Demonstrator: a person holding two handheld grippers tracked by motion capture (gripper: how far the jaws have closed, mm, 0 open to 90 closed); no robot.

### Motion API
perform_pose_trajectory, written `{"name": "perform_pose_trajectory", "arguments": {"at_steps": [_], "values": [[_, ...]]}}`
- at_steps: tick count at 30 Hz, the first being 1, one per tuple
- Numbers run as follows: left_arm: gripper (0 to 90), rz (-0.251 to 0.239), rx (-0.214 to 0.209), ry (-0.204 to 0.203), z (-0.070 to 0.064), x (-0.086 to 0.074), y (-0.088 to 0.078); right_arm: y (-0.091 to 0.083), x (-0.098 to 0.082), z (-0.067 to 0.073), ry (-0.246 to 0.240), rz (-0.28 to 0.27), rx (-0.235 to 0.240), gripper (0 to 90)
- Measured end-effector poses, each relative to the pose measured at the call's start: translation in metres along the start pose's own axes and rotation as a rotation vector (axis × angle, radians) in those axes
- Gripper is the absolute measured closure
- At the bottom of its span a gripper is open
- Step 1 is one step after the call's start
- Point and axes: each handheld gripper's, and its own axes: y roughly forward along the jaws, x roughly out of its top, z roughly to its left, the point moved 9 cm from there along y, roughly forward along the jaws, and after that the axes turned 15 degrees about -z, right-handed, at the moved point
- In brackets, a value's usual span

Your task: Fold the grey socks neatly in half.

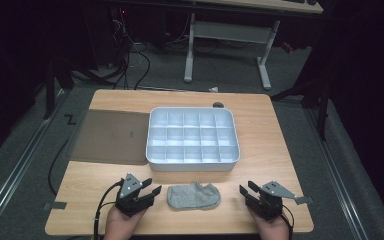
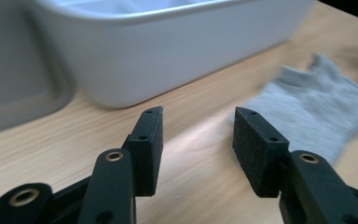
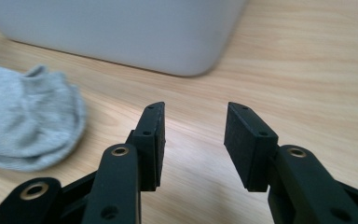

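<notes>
A grey sock (image 1: 194,196) lies flat on the wooden table (image 1: 275,150), near its front edge. Just left of it sits my left gripper (image 1: 150,186), open, nothing between its jaws. In the left gripper view the sock (image 2: 314,116) lies to the right of the open left gripper (image 2: 198,135). On the sock's other side my right gripper (image 1: 245,190) is open too and holds nothing. The right gripper view has the sock (image 3: 25,121) at the left of the open right gripper (image 3: 195,130). Behind the sock stands a white tray (image 1: 193,165) divided into several compartments.
A dark flat lid or mat (image 1: 111,136) lies left of the tray. The tray's white wall (image 2: 168,51) rises close ahead of the left gripper and also ahead of the right gripper, as the wall (image 3: 121,32) there. A desk frame (image 1: 227,35) stands on the floor beyond the table.
</notes>
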Motion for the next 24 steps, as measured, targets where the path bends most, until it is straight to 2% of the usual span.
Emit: {"name": "perform_pose_trajectory", "arguments": {"at_steps": [1,4,7,15,19,23,24], "values": [[53.6,0.0,0.007,-0.005,0.0022,-0.0001,-0.0003,-0.0007,-0.0011,-0.004,0.004,-0.002,-0.015,59.3],[53.5,0.008,0.02,0.012,0.0054,-0.0003,-0.0012,-0.0008,-0.0032,-0.0109,-0.005,0.008,-0.042,61.1],[53.5,0.012,0.017,0.007,0.0059,-0.001,-0.001,-0.0024,-0.0013,-0.0112,0.007,-0.011,-0.04,59.3],[54.3,0.017,0.026,0.023,0.0062,-0.0022,-0.0005,-0.0014,-0.0022,-0.009,-0.011,-0.016,-0.039,56.8],[55.0,0.016,0.046,0.051,0.0101,-0.0033,-0.0021,0.0004,-0.0032,-0.0113,-0.008,-0.015,-0.043,56.1],[54.4,0.011,0.047,0.041,0.0109,-0.0031,-0.002,0.0016,-0.0045,-0.0114,-0.006,-0.008,-0.042,56.2],[53.8,0.008,0.042,0.02,0.0106,-0.0029,-0.0021,0.0016,-0.0045,-0.0113,-0.003,-0.007,-0.041,56.3]]}}
